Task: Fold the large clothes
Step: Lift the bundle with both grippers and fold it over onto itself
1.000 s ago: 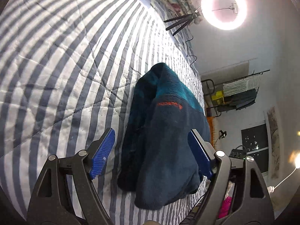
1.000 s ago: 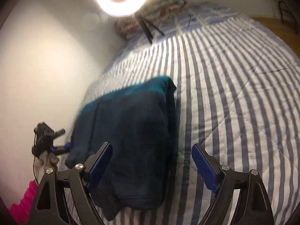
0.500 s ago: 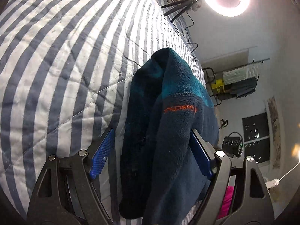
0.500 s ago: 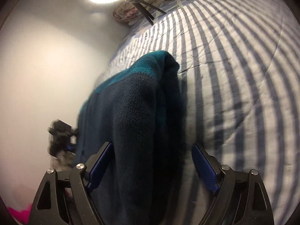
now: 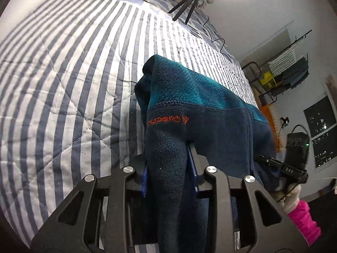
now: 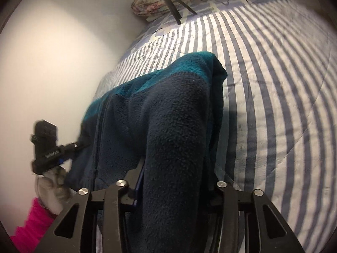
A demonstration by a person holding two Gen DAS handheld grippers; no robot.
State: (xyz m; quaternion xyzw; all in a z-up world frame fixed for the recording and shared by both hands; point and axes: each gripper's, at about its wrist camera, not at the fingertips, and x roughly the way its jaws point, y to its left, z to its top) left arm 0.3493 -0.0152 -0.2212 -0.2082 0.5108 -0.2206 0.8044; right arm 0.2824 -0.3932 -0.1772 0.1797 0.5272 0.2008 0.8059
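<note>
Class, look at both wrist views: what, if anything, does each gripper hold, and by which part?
Both hold the navy and teal fleece jacket. The left gripper and the right gripper, jaws just closed, each pinch a thick bunched fold at its near navy end.

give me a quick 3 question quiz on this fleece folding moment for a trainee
1. True or false: the left gripper has closed on a fold of the fleece jacket.
2. Multiple choice: what does the jacket lie on? A) a wooden table B) a blue and white striped quilt C) a bare floor
3. Short answer: what colour is the lettering stitched on the jacket?

Key
1. True. Both jaws have just been closing, and the right gripper pinches a fold of fleece too.
2. B, the striped quilt.
3. Orange, the lettering sits just below the teal band.
</note>
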